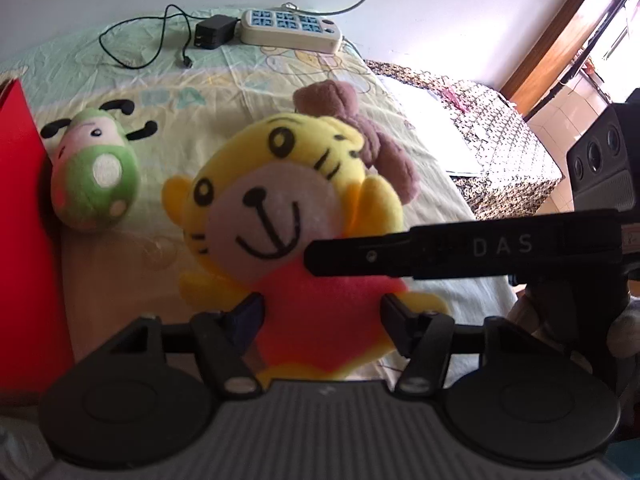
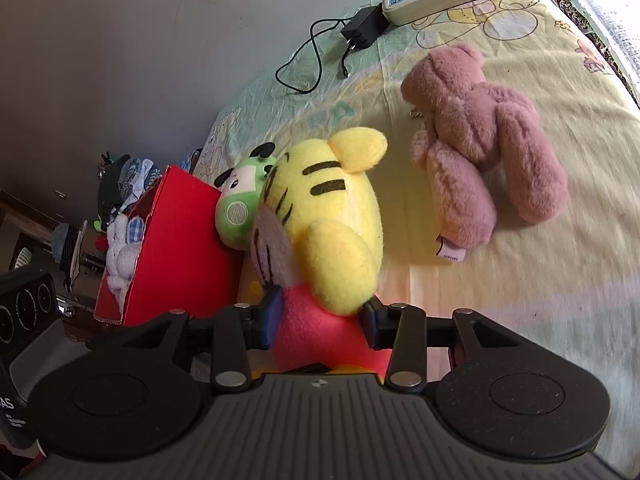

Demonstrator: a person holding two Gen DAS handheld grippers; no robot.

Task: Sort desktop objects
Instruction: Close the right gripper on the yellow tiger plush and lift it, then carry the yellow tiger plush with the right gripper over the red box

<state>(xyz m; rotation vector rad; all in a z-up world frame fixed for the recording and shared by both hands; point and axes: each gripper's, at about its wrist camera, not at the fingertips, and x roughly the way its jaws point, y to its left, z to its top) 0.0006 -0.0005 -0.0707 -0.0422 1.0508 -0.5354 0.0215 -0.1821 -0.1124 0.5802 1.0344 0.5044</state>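
The bed [image 1: 120, 272], under a pale cartoon-print sheet, carries everything. At its edge stands a red box [image 2: 184, 248]; the right wrist view looks into it and shows small cloth toys inside, while the left wrist view shows only its flat red side.

The yellow tiger plush [image 1: 280, 200] in a red-pink outfit sits between both pairs of jaws. The left gripper [image 1: 320, 316] has its fingers pressed into either side of the red body from the front, the face turned to the camera. The right gripper [image 2: 322, 316] clamps the same red body from the side, below the yellow arm, so both grippers are closed on the toy.

A pink teddy bear [image 2: 480, 152] lies face down on the sheet in the right view; in the left view only part shows behind the tiger's head. A green plush [image 1: 94, 176] with black antennae leans against the red box, just beside the tiger.

By the wall lie a white power strip [image 1: 290, 32] and a black charger [image 1: 214, 32] with loose cable. A finger of the right gripper crosses the left view in front of the tiger
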